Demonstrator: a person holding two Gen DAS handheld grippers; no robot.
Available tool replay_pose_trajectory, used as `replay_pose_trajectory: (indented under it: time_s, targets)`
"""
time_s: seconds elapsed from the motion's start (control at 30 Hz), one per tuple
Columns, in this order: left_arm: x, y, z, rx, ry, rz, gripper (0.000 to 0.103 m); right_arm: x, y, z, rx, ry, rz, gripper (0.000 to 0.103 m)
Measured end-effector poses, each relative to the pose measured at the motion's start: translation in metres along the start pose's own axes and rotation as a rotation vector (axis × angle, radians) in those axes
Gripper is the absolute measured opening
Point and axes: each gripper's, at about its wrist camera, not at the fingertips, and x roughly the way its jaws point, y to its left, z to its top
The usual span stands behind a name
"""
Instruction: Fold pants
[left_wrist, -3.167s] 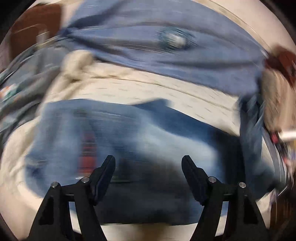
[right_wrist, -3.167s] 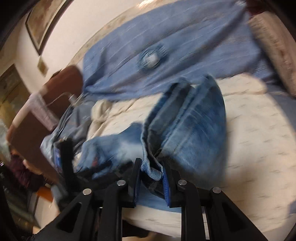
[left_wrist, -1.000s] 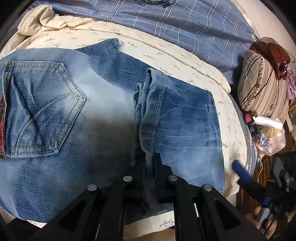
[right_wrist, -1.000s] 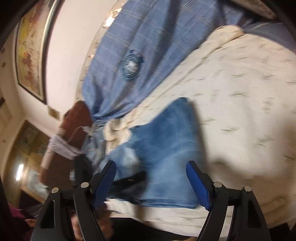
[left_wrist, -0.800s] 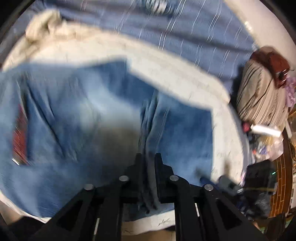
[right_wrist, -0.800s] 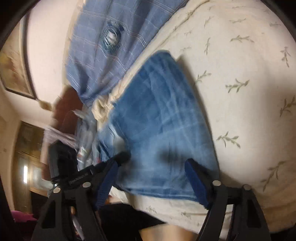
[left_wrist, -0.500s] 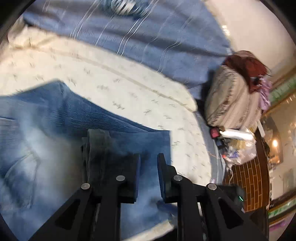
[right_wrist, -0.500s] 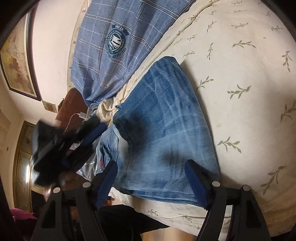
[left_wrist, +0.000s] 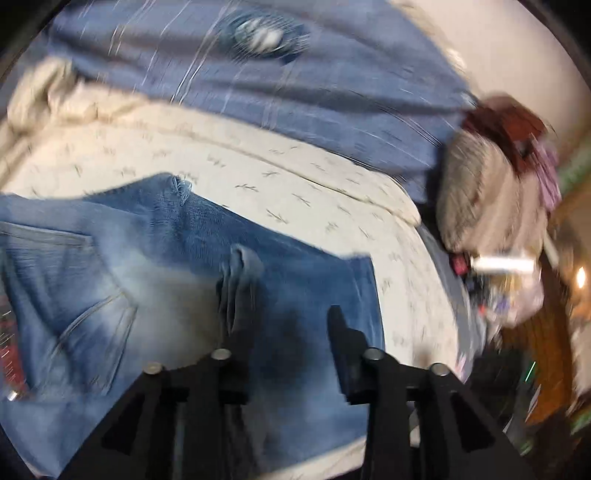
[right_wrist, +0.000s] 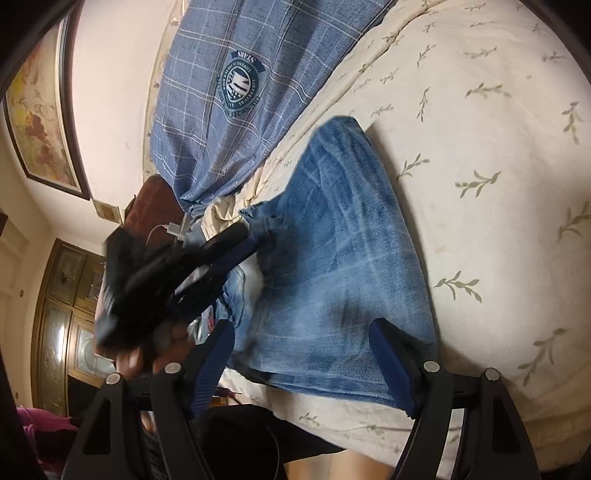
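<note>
Left gripper (left_wrist: 286, 328) has just been opening; a second ago it pinched the bunched leg hem, now its jaws stand apart with nothing pressed between them, and the hem ridge (left_wrist: 238, 284) lies just ahead of the left finger. Jeans (left_wrist: 155, 280) lie folded flat on the cream leaf-print bedspread (left_wrist: 258, 173), directly under and ahead of both tongs. Right gripper (right_wrist: 303, 354) hangs wide open above the near edge of the denim, holding nothing. Reads as a fold placed and released; a further fold or smoothing is likely left.
</note>
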Motion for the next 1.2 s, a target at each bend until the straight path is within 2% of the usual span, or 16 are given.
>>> replay_pose_trajectory:
  time_s: [0.1,0.13,0.17,0.3,0.37,0.4,0.5,0.6,0.63,0.7,0.8,0.87,0.9,0.93,1.03,1.2]
  targets:
    - [0.017,-0.001,-0.024,0.082,0.069,0.11,0.042,-0.015,0.012,0.017,-0.005,-0.066,0.058,0.078]
    - [0.031,0.005,-0.032,0.093,0.117,0.162,0.042,-0.015,0.015,0.026,-0.012,-0.068,0.033,0.078]
    - [0.034,0.01,-0.036,0.095,0.117,0.18,0.04,-0.015,0.017,0.037,-0.026,-0.071,-0.011,0.078]
    - [0.032,0.012,-0.041,0.143,0.084,0.185,0.042,0.007,0.007,0.08,-0.075,-0.029,-0.199,0.078]
    - [0.031,0.012,-0.042,0.151,0.074,0.179,0.042,0.02,-0.002,0.092,-0.066,-0.008,-0.229,0.077]
    - [0.03,0.013,-0.043,0.159,0.07,0.179,0.042,0.028,-0.006,0.098,-0.06,0.006,-0.232,0.07]
    - [0.034,0.007,-0.044,0.181,0.062,0.18,0.042,0.048,0.0,0.101,-0.107,0.051,-0.279,0.028]
    - [0.031,0.006,-0.047,0.182,0.05,0.169,0.042,0.039,0.031,0.091,-0.229,-0.029,-0.331,0.017]
    - [0.031,0.006,-0.046,0.182,0.051,0.172,0.042,0.04,0.033,0.089,-0.25,-0.039,-0.363,0.017]
    - [0.03,0.005,-0.049,0.196,0.049,0.181,0.043,0.057,0.015,0.092,-0.222,0.015,-0.47,0.017]
    - [0.033,0.002,-0.048,0.203,0.044,0.19,0.043,0.05,0.004,0.094,-0.137,-0.009,-0.403,0.024]
    - [0.033,0.002,-0.048,0.196,0.043,0.188,0.043,0.038,0.01,0.092,-0.134,-0.016,-0.41,0.042]
    - [0.033,0.002,-0.047,0.191,0.043,0.187,0.043,0.027,0.015,0.088,-0.138,-0.033,-0.399,0.066]
    - [0.033,0.002,-0.046,0.186,0.044,0.187,0.043,0.019,0.019,0.085,-0.14,-0.05,-0.385,0.073]
    - [0.034,0.002,-0.045,0.177,0.043,0.19,0.043,-0.009,0.027,0.065,-0.132,-0.057,-0.339,0.073]
    - [0.033,0.002,-0.045,0.167,0.043,0.188,0.043,-0.008,0.013,0.024,-0.135,0.063,-0.386,0.073]
